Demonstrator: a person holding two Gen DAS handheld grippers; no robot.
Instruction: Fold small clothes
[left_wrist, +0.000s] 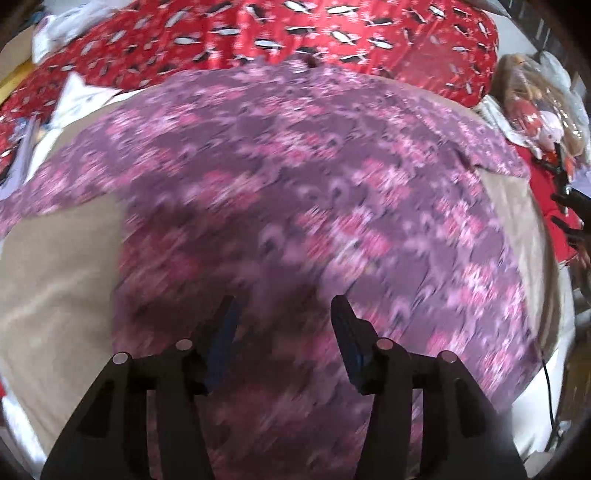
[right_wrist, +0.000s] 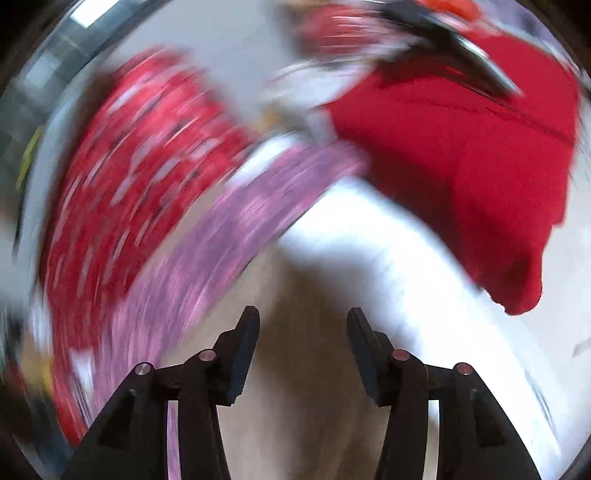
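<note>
A purple garment with a pink flower print (left_wrist: 295, 192) lies spread flat on a beige cloth surface (left_wrist: 55, 280) and fills the left wrist view. My left gripper (left_wrist: 282, 306) is open and empty just above its near part. In the right wrist view, which is blurred by motion, my right gripper (right_wrist: 301, 314) is open and empty over the beige surface (right_wrist: 303, 369). The purple garment (right_wrist: 207, 236) runs as a band to its left. A plain red garment (right_wrist: 461, 166) lies ahead to the right.
A red fabric with a penguin print (left_wrist: 295, 33) lies behind the purple garment, also in the right wrist view (right_wrist: 140, 155). A doll in clear wrapping (left_wrist: 539, 107) and white items sit at the far right. White cloth (left_wrist: 77, 99) lies at the far left.
</note>
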